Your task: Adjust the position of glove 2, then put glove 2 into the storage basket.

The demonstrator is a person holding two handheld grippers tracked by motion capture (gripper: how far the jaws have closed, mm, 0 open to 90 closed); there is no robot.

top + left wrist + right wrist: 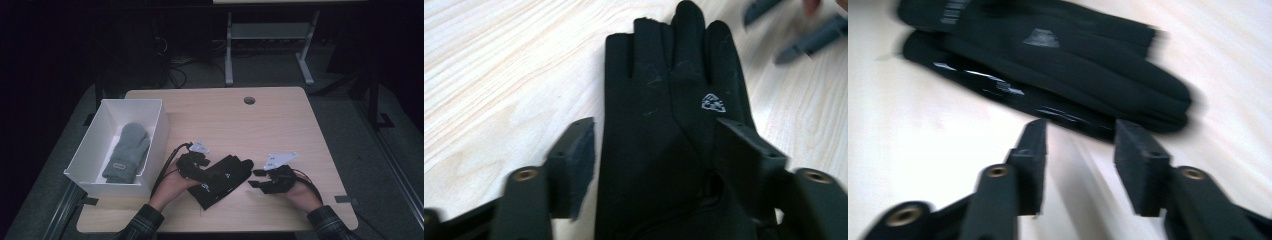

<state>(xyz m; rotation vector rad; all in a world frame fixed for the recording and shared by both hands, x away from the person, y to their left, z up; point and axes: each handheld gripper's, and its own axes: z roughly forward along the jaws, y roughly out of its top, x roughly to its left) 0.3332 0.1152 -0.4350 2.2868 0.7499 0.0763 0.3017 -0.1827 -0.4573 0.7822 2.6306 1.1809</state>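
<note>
A black glove [225,177] with a small white logo lies flat near the table's front edge, fingers pointing toward the back right. In the right gripper view it [1058,65] seems to rest on a second black glove. My left gripper [202,167] is at the glove's cuff end. It is open, its jaws standing either side of the palm [669,100], and I cannot tell whether they touch it. My right gripper [256,178] is open too, just short of the glove's fingertips, with bare table between its jaws [1080,150].
A white box [162,130] stands at the table's left edge with a grey mitten [127,150] lying inside. The wooden table [280,130] has a round cable hole [249,100] near its back edge. A desk frame and cables stand on the floor behind.
</note>
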